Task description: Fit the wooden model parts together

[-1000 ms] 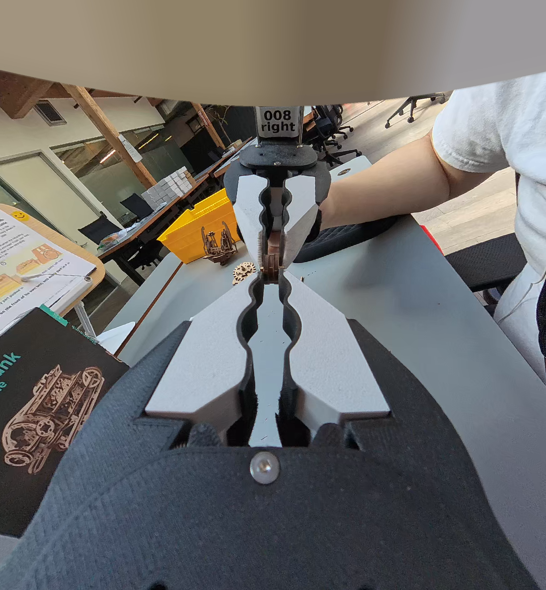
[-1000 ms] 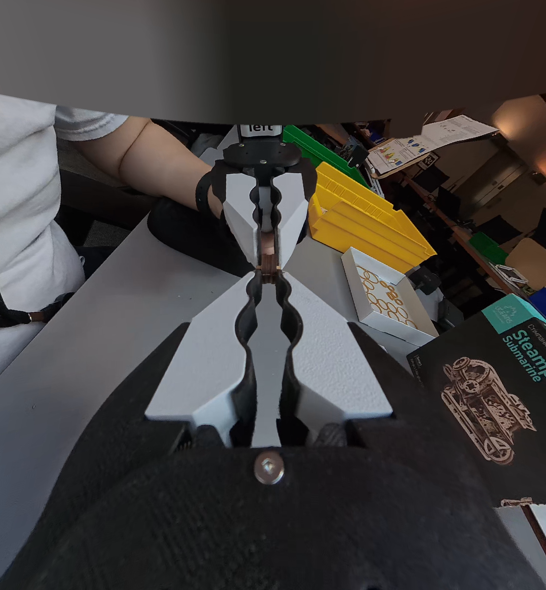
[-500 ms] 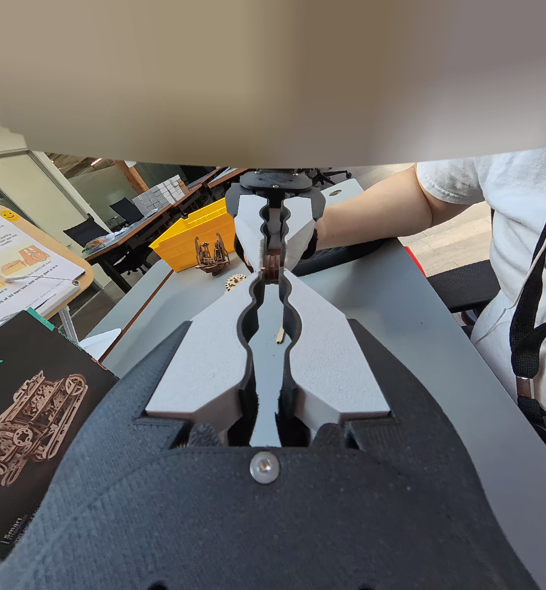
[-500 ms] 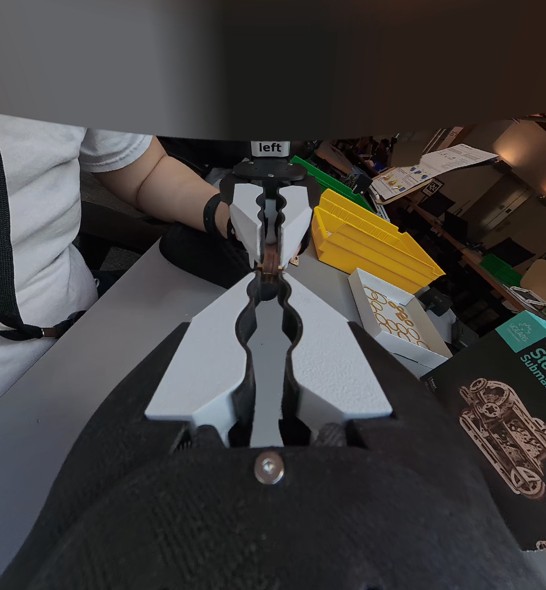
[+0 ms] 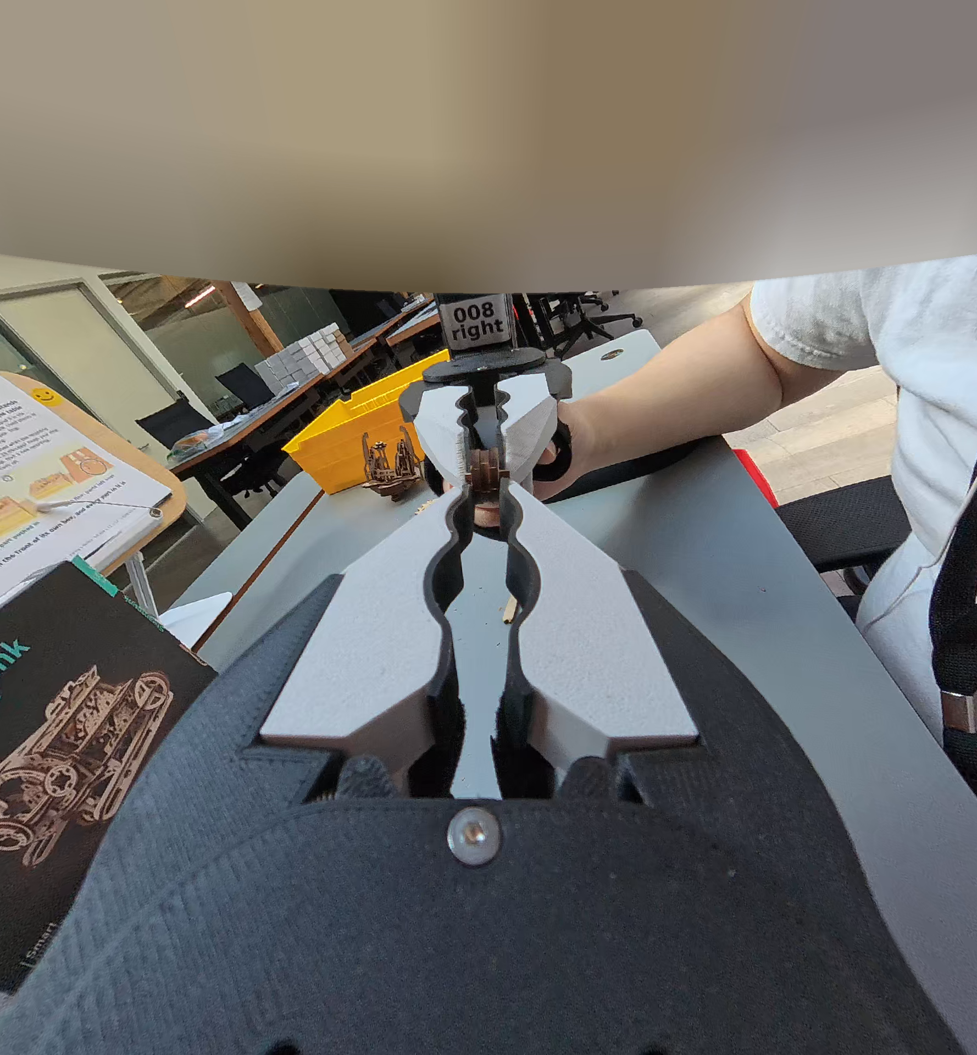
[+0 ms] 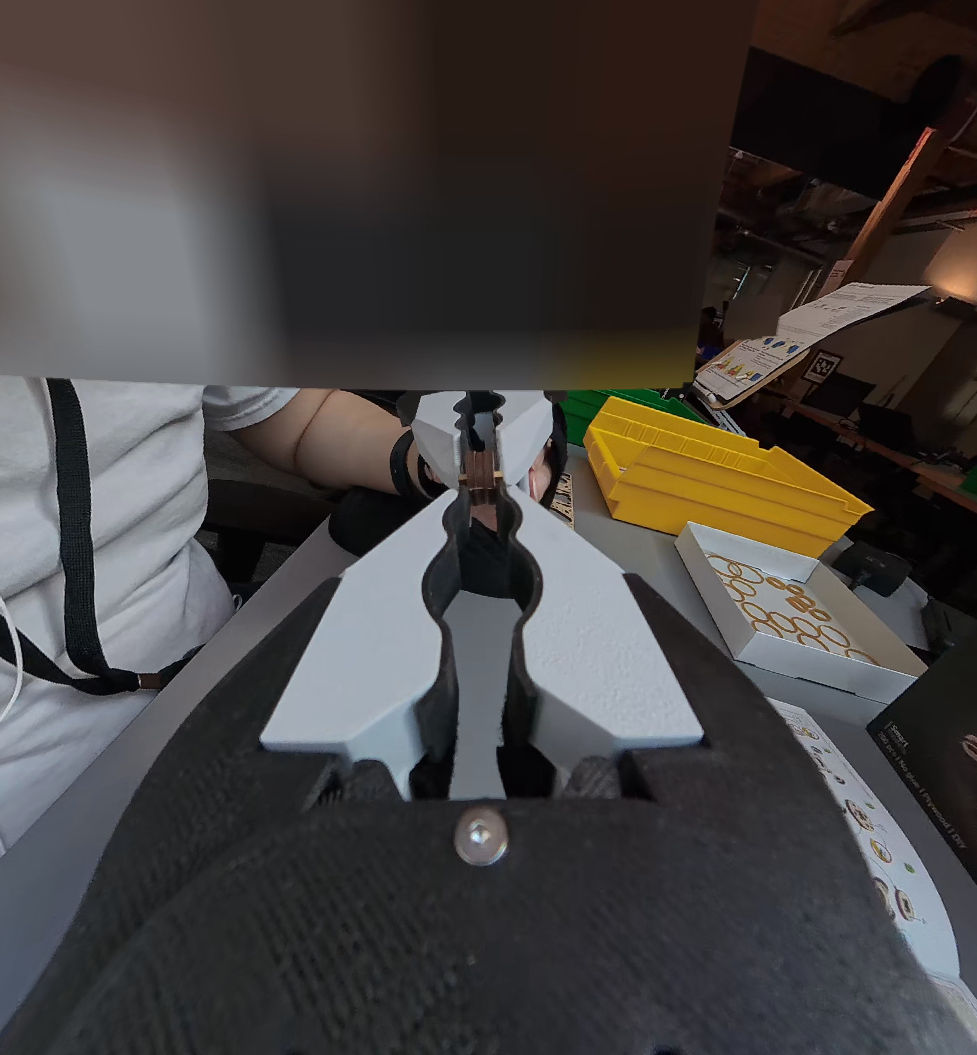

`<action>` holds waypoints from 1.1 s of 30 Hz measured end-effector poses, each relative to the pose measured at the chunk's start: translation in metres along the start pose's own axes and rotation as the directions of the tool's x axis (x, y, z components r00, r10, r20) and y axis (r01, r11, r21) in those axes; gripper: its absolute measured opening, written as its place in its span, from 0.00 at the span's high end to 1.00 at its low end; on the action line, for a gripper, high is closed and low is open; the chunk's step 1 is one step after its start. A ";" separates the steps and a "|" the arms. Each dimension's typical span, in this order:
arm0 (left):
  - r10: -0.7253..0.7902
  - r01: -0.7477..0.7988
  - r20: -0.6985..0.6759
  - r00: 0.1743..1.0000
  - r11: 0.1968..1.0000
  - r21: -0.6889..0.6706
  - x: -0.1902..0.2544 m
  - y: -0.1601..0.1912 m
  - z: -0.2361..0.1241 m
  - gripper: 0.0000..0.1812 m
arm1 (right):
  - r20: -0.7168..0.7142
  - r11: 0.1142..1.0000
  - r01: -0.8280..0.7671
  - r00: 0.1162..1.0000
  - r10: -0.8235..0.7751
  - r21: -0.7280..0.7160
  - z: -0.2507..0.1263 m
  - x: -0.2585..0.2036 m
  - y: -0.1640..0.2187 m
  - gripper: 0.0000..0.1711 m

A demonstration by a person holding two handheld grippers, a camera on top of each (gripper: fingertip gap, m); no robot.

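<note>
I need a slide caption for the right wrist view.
Two grippers meet tip to tip on small wooden parts above a grey table.

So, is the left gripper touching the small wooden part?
Touching. The left wrist view shows the left gripper closed on the wooden part, which the right gripper also pinches.

The left tool (image 5: 485, 492) and the right tool (image 6: 479, 495) meet tip to tip, both squeezed tight. A bare arm (image 5: 703, 394) reaches behind each.

Brown layered wooden part (image 5: 483, 476) upright (maybe discs).
</note>
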State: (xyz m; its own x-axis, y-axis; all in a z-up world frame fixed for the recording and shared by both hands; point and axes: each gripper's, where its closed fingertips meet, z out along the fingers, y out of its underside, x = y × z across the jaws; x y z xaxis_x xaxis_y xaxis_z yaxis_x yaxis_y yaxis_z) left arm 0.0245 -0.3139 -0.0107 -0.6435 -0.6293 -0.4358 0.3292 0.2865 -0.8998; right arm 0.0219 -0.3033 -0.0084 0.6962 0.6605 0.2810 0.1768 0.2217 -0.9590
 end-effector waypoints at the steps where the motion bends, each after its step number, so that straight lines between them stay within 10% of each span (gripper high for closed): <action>1: -0.007 0.007 -0.007 1.000 1.000 -0.013 0.000 0.001 0.000 0.96 | 0.007 1.000 0.001 1.000 -0.001 -0.003 0.000 0.000 0.001 0.95; 33: 0.242 -0.240 0.046 0.969 0.970 -0.042 0.012 0.004 0.007 0.94 | 0.015 0.964 0.257 0.966 -0.257 -0.062 0.001 -0.016 -0.008 0.95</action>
State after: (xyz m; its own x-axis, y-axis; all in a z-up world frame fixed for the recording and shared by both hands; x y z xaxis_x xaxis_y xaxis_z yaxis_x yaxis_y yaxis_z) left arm 0.0227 -0.3252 -0.0198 -0.5121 -0.5737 -0.6393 0.4448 0.4595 -0.7687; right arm 0.0085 -0.3154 -0.0053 0.6171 0.5919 0.5185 0.3929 0.3391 -0.8548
